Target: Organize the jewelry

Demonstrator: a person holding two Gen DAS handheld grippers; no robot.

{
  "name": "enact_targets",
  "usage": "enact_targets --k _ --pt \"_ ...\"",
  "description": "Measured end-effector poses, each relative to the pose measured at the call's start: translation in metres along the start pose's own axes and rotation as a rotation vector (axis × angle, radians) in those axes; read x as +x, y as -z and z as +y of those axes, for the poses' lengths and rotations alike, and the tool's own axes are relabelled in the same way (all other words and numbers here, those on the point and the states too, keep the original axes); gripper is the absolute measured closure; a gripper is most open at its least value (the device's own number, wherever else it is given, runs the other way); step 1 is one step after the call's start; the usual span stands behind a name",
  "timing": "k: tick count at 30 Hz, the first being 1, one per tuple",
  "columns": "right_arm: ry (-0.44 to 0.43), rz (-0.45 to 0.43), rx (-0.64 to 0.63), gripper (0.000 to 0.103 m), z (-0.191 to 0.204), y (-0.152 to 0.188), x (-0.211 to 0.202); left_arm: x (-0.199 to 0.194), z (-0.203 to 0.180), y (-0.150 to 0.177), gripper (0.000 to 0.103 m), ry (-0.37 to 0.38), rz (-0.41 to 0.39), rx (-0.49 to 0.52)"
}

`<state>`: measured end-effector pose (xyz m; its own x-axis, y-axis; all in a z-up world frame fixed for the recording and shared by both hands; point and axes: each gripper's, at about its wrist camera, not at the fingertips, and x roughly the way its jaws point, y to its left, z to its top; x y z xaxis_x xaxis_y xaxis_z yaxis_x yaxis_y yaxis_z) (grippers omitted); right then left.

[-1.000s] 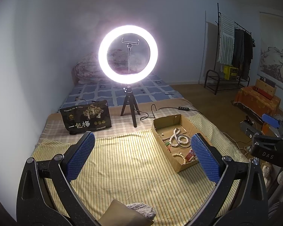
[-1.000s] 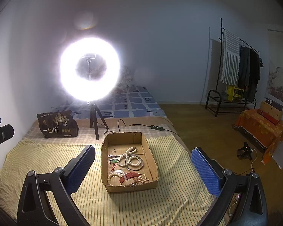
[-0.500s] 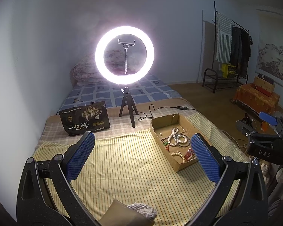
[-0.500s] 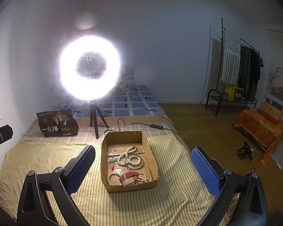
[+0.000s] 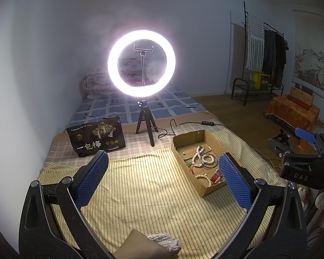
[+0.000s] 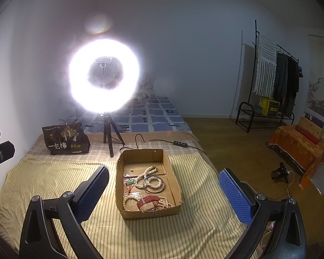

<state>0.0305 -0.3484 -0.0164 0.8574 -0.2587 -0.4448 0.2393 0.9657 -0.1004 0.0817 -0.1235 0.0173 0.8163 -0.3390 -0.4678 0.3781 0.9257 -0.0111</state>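
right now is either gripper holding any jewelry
Nothing is held: left gripper and right gripper both have jaws wide open; jewelry lies in the cardboard box.

Both wrist views face the cardboard box [image 6: 148, 212] from above the bed [image 5: 140, 194].

Matt cardboard, woven cloth

Rough brown cardboard box [image 6: 148, 212] on striped yellow cloth [image 6: 54, 177]; glossy pearl beads [image 6: 154, 182]; claw pads [image 6: 234, 196] of textured blue rubber.

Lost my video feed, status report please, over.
Left tongs and right tongs open, empty. Jewelry untouched in brown cardboard box on yellow striped blanket. Nothing in the way.
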Motion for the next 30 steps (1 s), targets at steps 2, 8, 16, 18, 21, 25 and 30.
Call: enact_targets --k 2,8,16,18,21,25,30 --pt "0.0 0.0 0.002 0.0 0.0001 0.0 0.0001 -0.0005 0.0002 0.0007 0.0 0.001 0.002 -0.002" --pt "-0.002 0.001 0.001 0.0 0.0001 -0.0003 0.0004 0.0 -0.0015 0.0001 0.0 0.003 0.003 0.003" --pt "-0.001 0.005 0.004 0.0 0.0 0.0005 0.0018 -0.0013 -0.0018 0.0008 0.0 0.002 0.002 0.002" --pt "-0.003 0.007 0.005 0.0 0.0003 0.001 0.0024 -0.0015 -0.0019 0.0008 0.0 0.001 0.001 0.003" --pt "-0.004 0.008 0.002 0.0 0.0016 0.0021 0.0026 0.0004 -0.0028 -0.0002 0.0 -0.002 -0.002 0.004" --pt "-0.008 0.013 -0.004 0.0 0.0025 0.003 0.0031 0.0014 -0.0039 0.0008 0.0 -0.007 -0.009 0.01" --pt "-0.008 0.015 -0.006 0.0 0.0023 0.0039 0.0019 -0.0028 -0.0034 0.0038 0.0 -0.024 -0.04 0.032"
